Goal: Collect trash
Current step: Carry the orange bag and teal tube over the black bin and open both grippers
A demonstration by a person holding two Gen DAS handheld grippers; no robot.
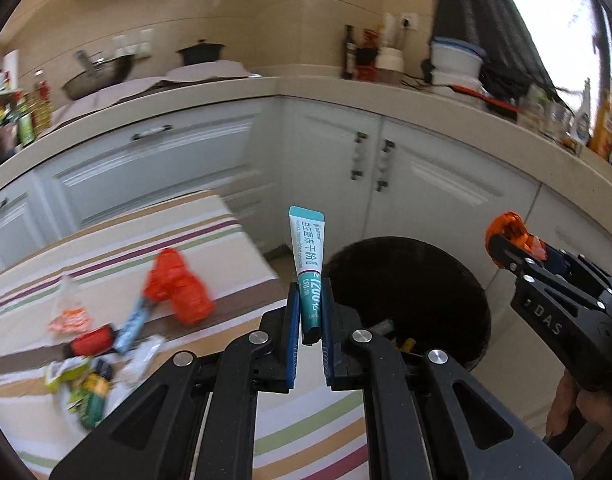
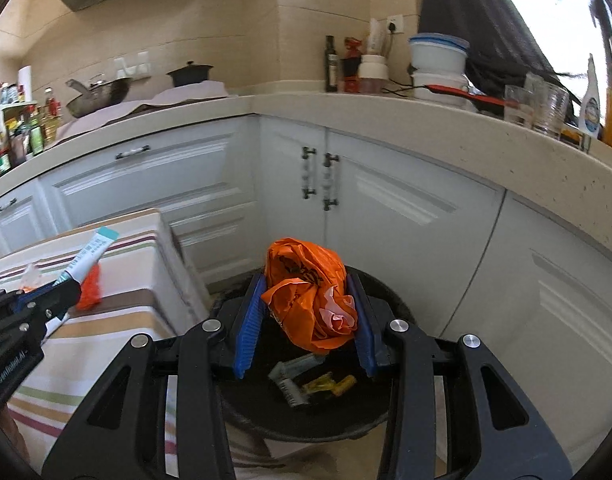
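My left gripper [image 1: 310, 292] is shut on a teal and white sachet [image 1: 307, 248], held upright over the table's right edge beside a black trash bin [image 1: 425, 272]. My right gripper [image 2: 310, 292] is shut on a crumpled orange plastic bag [image 2: 309, 292], directly above the bin [image 2: 385, 412], which holds a few wrappers [image 2: 306, 380]. The right gripper with its orange bag [image 1: 509, 232] also shows in the left wrist view. The left gripper's sachet [image 2: 92, 252] shows in the right wrist view. More trash lies on the striped table: a red bag [image 1: 178, 288] and several wrappers [image 1: 90, 360].
The striped tablecloth table [image 1: 186, 232] fills the left. White kitchen cabinets [image 2: 385, 200] and a beige countertop [image 2: 425, 120] wrap around behind the bin. Bottles, glasses, pots and containers stand on the counter.
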